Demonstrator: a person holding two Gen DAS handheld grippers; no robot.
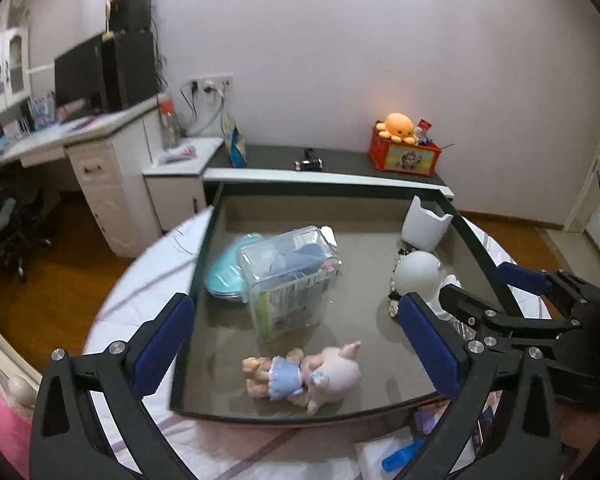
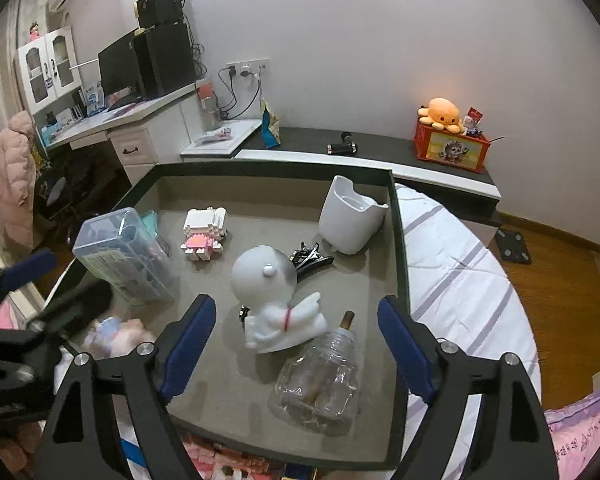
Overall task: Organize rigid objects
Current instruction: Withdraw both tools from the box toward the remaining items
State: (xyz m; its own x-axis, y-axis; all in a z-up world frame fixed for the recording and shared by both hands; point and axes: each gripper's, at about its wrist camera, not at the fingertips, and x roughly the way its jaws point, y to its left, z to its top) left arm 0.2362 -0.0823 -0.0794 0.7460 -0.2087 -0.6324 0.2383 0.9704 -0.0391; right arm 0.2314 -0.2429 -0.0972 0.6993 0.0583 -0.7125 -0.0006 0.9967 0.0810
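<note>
- Right now your left gripper (image 1: pixel 296 344) stands spread wide with nothing between its pads; the doll and pig figures (image 1: pixel 302 372) lie on the tray floor just beyond it, near the front rim, so that pair looks set down and free.
- Your right gripper (image 2: pixel 296 348) is also spread and pinching nothing; the white winged figurine (image 2: pixel 278 300) and the clear glass bottle (image 2: pixel 320 380) lie between and just ahead of its fingers, untouched by the pads.
- The rigid things are gathered in the dark-rimmed tray (image 2: pixel 400 240), which rests on the striped bed (image 2: pixel 460 272): clear plastic box (image 2: pixel 126 256) at the left wall, block figure (image 2: pixel 204 232) behind it, white cup (image 2: pixel 350 216) in the far right corner, black hair clips (image 2: pixel 310 258) beside it.
- The bottle, lying on its side, can probably roll; the figurine touching it may act as a stop.
- Mind the raised rim: the right wall runs close beside your right finger.
- Open floor remains in the far middle and near left of the bottle.
</note>
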